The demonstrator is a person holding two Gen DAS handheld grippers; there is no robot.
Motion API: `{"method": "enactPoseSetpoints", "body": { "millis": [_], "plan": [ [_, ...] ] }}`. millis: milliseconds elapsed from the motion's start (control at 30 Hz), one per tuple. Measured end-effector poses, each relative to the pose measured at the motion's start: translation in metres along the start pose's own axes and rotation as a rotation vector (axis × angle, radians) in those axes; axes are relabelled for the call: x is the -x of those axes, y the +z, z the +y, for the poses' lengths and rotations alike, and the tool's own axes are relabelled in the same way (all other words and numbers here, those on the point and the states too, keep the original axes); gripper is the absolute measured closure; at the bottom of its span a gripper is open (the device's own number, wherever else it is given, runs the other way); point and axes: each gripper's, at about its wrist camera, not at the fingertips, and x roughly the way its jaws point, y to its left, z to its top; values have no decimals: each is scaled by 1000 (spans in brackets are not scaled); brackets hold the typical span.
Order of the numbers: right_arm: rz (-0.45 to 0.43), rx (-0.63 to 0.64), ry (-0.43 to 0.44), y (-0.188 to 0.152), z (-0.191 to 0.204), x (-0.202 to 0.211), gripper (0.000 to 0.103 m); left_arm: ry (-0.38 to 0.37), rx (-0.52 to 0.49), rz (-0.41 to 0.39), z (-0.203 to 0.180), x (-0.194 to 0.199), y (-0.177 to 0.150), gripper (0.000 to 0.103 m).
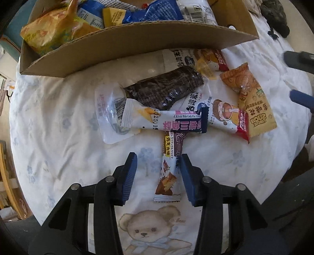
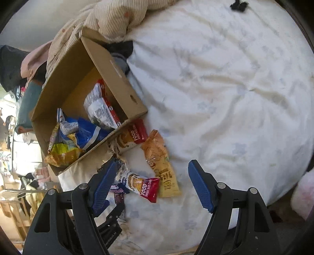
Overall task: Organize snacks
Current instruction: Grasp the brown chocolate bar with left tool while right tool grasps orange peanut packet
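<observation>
Snacks loose on the sheet and in the box, counted by kind.

Loose on the sheet [image 1: 58, 121]: two rice-cake packs, one by the box [image 1: 208, 58] and one nearer [image 1: 225, 115]; one orange pack [image 1: 253, 98]; one dark bar [image 1: 166, 88] in clear wrap; one white-and-pink bar [image 1: 166, 121]; one chocolate bar [image 1: 168, 176]. That makes six. One cardboard box [image 1: 137, 43] holds at least five packs: yellow bag [image 1: 53, 33], yellow-label pack [image 1: 113, 16], blue bag [image 1: 157, 9] and two white packs; any below are hidden.
</observation>
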Motion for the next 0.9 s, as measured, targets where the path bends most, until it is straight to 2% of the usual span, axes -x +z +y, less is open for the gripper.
{"method": "enactPoseSetpoints", "body": {
  "millis": [33, 100, 167, 300, 433, 533, 633, 700, 733, 767, 900],
  "plan": [
    [5, 18, -28, 1, 1, -6, 25, 3, -8, 3, -1, -1, -1, 77],
    [29, 36, -52, 1, 0, -20, 25, 5, -29, 33, -6, -2, -3, 87],
    [55, 41, -58, 0, -2, -29, 25, 28, -45, 53, -11, -1, -6, 88],
    [47, 135, -153, -4, 5, -45, 25, 48, -29, 61, -17, 6, -20, 90],
    [93, 180, -168, -3, 7, -65, 26, 103, 15, 27, -13, 25, -33, 92],
    [109, 204, -181, -4, 9, -77, 27, 131, 84, -9, -7, 44, -37, 93],
    [107, 246, -202, -8, 14, -79, 37, 161, 143, -45, -2, 64, -37, 93],
    [109, 259, -182, -10, 17, -79, 60, 196, 161, -68, 3, 72, -34, 93],
    [116, 275, -179, -11, 18, -80, 63, 217, 176, -74, 6, 76, -32, 94],
    [112, 282, -175, -11, 18, -78, 70, 227, 188, -79, 9, 79, -32, 94],
    [98, 258, -149, -16, 15, -68, 78, 280, 222, -132, 18, 95, -18, 94]
  ]
}}
